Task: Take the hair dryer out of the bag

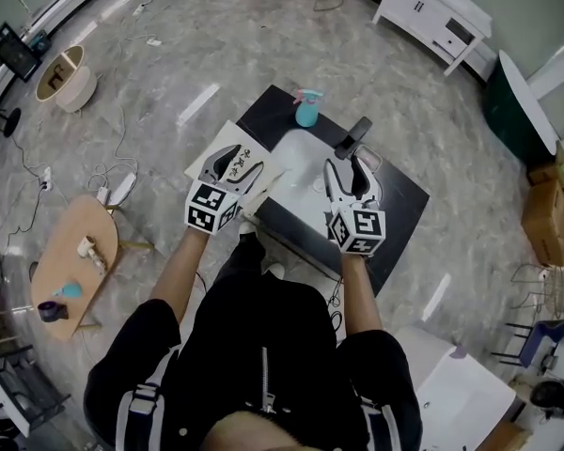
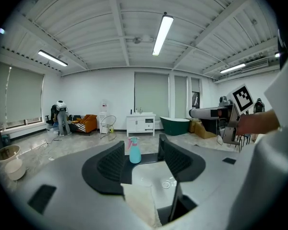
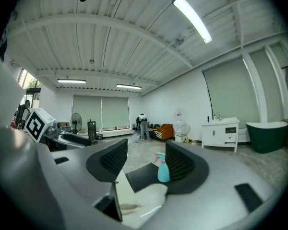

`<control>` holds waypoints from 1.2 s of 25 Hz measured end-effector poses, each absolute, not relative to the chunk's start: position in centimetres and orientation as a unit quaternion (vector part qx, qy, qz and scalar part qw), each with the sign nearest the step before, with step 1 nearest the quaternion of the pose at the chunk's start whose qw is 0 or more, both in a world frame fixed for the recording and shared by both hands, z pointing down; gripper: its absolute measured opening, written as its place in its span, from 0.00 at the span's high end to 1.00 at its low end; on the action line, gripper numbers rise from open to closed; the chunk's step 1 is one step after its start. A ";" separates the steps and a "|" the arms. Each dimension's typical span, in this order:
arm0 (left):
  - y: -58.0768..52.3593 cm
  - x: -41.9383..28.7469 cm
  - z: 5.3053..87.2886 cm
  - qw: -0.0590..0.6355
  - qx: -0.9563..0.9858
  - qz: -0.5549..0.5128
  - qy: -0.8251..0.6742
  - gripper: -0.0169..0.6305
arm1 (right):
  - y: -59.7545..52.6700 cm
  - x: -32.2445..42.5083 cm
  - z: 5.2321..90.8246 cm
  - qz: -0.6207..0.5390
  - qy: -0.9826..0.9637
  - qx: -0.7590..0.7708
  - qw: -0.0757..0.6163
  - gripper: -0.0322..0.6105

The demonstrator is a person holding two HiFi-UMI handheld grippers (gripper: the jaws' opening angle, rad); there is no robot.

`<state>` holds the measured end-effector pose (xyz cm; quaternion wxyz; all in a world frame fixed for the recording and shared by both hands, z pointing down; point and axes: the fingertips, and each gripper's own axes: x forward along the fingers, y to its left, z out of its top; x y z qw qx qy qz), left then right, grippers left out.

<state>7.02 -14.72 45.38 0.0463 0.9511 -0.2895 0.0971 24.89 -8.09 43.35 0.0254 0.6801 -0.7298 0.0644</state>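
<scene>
We hold both tongs spread, empty: left gripper (image 1: pixel 240 161), right gripper (image 1: pixel 348 169). Ahead between them, bag (image 1: pixel 301 153); one-sided pull could drag limp bag into spray bottle (image 1: pixel 306 109) beyond.

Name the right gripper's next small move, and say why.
Probably ease the right gripper forward onto the dark hair dryer, which seems to stick up from the white bag just beyond it, then close. Both grippers are open and empty, and the left gripper sits by the bag's left edge, placed to steady it.
</scene>
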 end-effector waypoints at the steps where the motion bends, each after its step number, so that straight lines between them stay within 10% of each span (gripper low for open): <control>1: -14.8 6.8 45.7 0.048 0.951 0.099 -0.290 0.57 | -8.3 24.8 43.5 0.065 -0.731 0.679 0.026 0.57; 30: -15.7 5.3 59.5 0.149 0.932 0.201 -0.260 0.57 | -12.6 22.6 51.2 0.133 -0.733 0.663 0.076 0.59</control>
